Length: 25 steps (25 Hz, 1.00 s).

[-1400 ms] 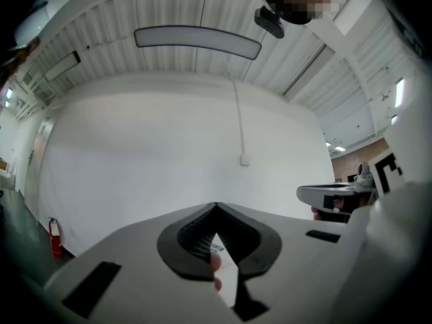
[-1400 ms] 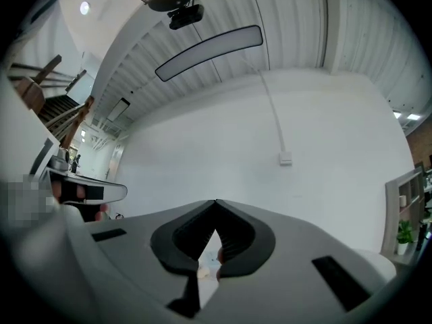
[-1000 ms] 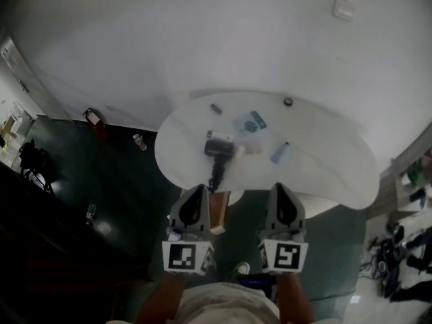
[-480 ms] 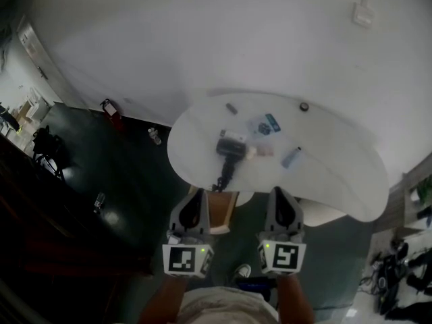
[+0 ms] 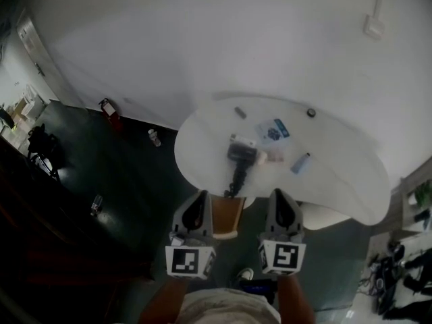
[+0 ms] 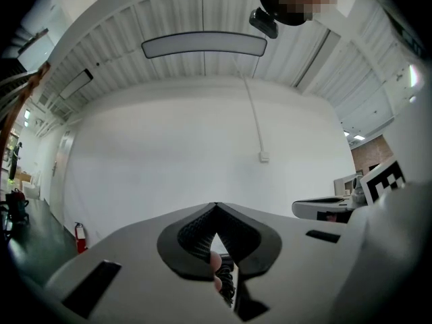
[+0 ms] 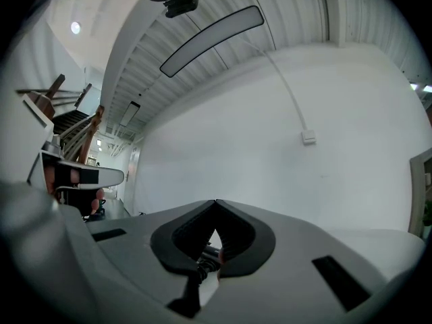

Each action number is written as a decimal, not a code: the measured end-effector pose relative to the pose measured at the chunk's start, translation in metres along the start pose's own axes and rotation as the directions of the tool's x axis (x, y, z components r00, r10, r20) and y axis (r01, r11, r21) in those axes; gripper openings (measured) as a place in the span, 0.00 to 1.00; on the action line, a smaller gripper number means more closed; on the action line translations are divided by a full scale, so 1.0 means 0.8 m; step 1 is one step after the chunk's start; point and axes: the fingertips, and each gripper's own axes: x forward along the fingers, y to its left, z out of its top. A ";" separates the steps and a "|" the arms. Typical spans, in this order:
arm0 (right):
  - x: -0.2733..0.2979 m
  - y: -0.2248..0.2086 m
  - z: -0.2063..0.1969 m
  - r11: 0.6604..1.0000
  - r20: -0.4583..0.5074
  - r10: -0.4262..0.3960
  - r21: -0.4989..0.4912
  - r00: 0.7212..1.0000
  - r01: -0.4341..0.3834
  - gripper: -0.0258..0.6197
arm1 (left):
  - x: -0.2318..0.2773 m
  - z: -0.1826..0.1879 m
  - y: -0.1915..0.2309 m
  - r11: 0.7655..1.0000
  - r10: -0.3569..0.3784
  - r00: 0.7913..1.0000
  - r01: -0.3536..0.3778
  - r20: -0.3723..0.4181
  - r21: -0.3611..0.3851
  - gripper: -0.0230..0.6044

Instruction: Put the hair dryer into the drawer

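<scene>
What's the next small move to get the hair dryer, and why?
Probably reach the right gripper forward toward the hair dryer, opening its jaws on the way. It and the left gripper hang short of the table, jaws together and empty; the dryer lies ahead between them.

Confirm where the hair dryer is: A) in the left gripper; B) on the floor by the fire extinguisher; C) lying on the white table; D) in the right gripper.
C: the hair dryer lies on the white table, while the left gripper and right gripper sit short of it, jaws together and empty.
</scene>
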 end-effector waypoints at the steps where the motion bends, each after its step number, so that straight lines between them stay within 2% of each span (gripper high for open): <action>1: 0.005 0.006 0.001 1.000 -0.001 -0.008 -0.003 1.000 0.008 0.05 | 0.002 0.000 0.008 1.000 -0.009 1.000 0.009 -0.001 -0.002 0.04; 8: 0.042 0.049 -0.003 0.997 -0.035 -0.069 -0.036 0.997 0.067 0.05 | 0.033 0.001 0.064 0.996 -0.086 0.996 0.086 0.007 -0.015 0.04; 15: 0.081 0.073 -0.013 0.986 -0.058 -0.158 -0.058 0.986 0.155 0.05 | 0.066 -0.007 0.099 0.983 -0.183 0.983 0.183 0.016 0.001 0.04; 25: 0.117 0.087 -0.049 0.974 -0.115 -0.218 -0.081 0.969 0.210 0.05 | 0.094 -0.021 0.122 0.970 -0.242 0.970 0.242 0.020 -0.016 0.04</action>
